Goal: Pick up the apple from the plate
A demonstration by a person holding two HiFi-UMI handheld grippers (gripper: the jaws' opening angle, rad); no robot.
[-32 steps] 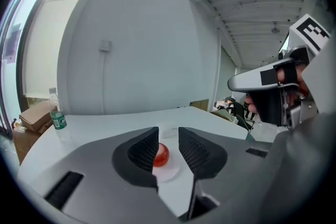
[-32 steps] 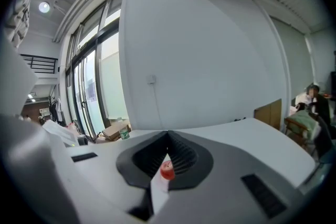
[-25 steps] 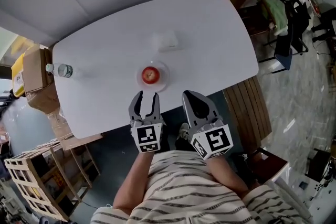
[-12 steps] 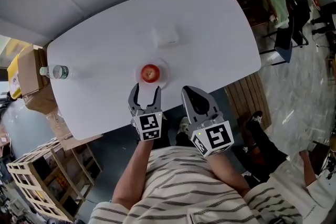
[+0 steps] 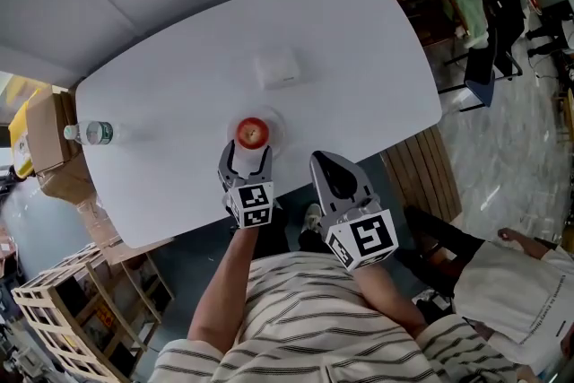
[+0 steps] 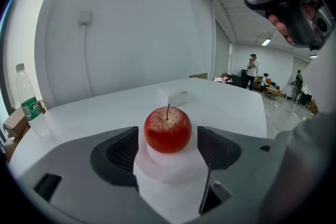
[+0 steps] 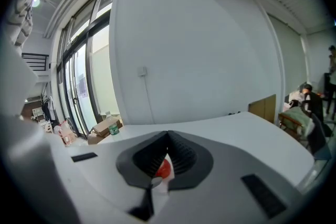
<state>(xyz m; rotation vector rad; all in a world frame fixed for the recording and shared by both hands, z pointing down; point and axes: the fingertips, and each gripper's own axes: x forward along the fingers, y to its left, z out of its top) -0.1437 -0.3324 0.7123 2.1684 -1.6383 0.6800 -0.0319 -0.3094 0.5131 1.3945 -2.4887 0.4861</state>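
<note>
A red apple stands stem up on a small white plate near the front edge of the white table. My left gripper is right in front of the plate, and its jaws are still opening. In the left gripper view the apple sits on the plate between the tips of the left gripper, clear of both pads. My right gripper hangs shut off the table's front edge. Its view shows the apple through the slit below the closed tips.
A white box lies on the table behind the plate, and a water bottle stands at the left end. Cardboard boxes and a wooden crate sit left of the table. A wooden bench and chairs stand on the right.
My left gripper moved forward and down to the plate, and its jaws spread wider, now flanking the apple. The right gripper stayed almost where it was.
</note>
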